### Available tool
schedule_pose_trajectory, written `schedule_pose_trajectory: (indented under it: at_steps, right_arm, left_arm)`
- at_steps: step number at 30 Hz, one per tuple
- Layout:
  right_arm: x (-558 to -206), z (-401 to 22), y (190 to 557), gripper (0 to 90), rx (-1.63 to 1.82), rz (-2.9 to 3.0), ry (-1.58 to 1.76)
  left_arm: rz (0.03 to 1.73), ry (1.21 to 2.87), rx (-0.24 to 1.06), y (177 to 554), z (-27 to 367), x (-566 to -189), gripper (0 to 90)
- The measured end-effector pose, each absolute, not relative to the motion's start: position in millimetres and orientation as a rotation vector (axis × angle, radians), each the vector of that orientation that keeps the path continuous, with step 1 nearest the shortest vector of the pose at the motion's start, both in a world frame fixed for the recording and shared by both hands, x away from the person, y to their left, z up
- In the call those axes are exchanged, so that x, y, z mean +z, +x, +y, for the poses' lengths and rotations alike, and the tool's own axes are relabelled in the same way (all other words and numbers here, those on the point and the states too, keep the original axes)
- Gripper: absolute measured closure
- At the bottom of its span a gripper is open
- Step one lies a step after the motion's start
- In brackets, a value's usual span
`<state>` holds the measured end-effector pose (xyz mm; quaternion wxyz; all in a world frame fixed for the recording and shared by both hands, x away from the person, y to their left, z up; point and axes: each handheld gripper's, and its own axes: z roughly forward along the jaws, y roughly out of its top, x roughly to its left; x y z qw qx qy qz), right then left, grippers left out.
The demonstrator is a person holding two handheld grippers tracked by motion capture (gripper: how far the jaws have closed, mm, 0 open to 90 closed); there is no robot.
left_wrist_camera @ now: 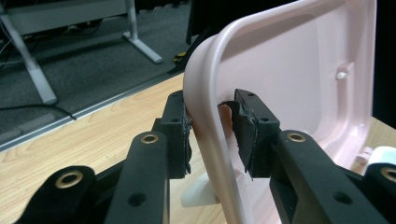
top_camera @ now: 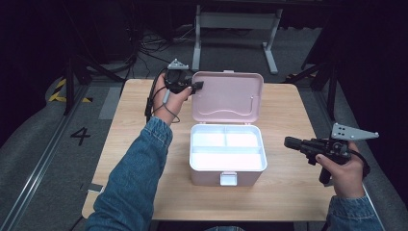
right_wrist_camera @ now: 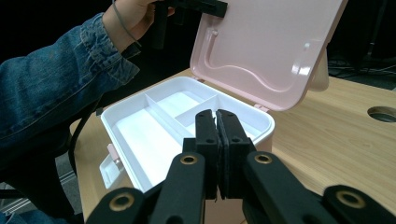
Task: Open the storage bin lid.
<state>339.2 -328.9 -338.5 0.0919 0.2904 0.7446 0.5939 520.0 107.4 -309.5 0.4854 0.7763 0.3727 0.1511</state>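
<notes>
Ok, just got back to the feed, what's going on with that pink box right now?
The pink box sits open on the wooden table. The left gripper has its jaws around the edge of the raised lid at its upper left corner, holding it up. The white tray inside, split into three compartments, looks empty. The right gripper is shut on nothing, hovering to the right of the box and pointing at it.
</notes>
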Motion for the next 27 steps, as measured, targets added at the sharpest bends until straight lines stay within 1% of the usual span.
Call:
schedule_pose_trajectory:
  at_steps: [10, 13, 27]
  right_arm:
    - [-339.2, -328.1, 344.4, 88.3, 1.763, 2.226, 0.861]
    - [-339.6, -326.9, 345.9, 87.8, 1.766, 2.228, 0.863]
    - [-340.4, -327.7, 346.3, 87.1, 1.762, 2.235, 0.878]
  left_arm:
    - [0.982, 1.93, 0.362, 539.6, 107.2, -323.7, 68.3]
    - [1.005, 1.956, 0.365, 545.0, 107.6, -327.6, 70.0]
    - [1.061, 2.013, 0.35, 559.6, 103.3, -345.6, 68.6]
